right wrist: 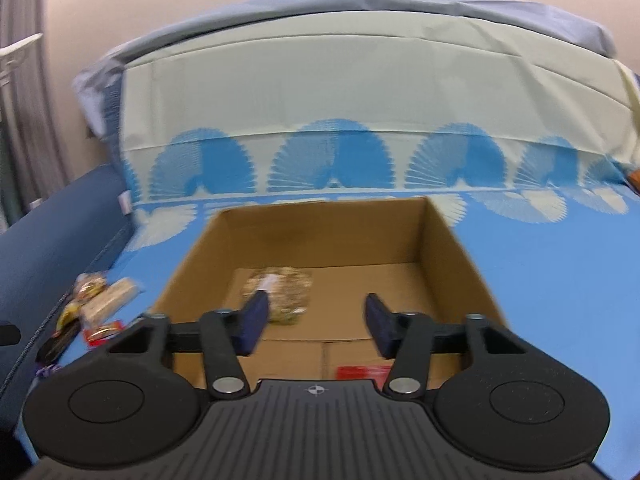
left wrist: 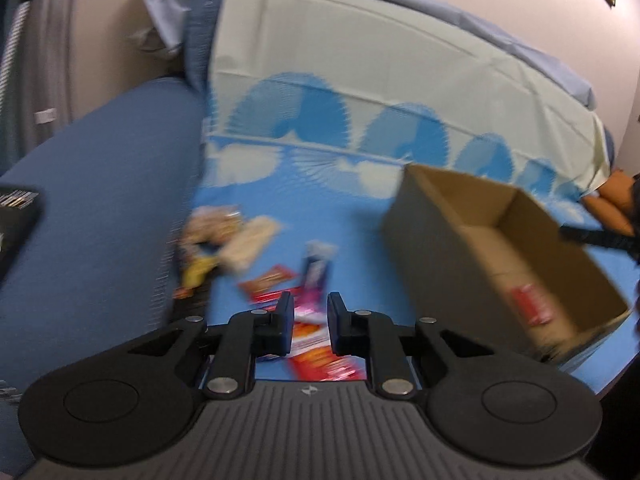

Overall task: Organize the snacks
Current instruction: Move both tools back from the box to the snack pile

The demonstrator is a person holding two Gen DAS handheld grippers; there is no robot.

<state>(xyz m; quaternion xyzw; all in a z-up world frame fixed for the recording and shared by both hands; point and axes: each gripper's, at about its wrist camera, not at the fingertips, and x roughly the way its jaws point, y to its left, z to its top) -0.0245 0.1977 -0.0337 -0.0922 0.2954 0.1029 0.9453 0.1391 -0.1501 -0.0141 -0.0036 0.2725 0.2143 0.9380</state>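
Observation:
An open cardboard box sits on a blue patterned cloth; it also shows in the left wrist view. Inside lie a clear bag of golden snacks and a red packet, the latter also in the left wrist view. My right gripper is open and empty above the box. My left gripper is open with a narrow gap, hovering over red and purple packets. Beige and yellow snack bags lie at the left, also in the right wrist view.
A blue sofa arm rises left of the snack pile. A cream and blue cloth covers the sofa back. A dark box rests on the arm's left. An orange object lies at far right.

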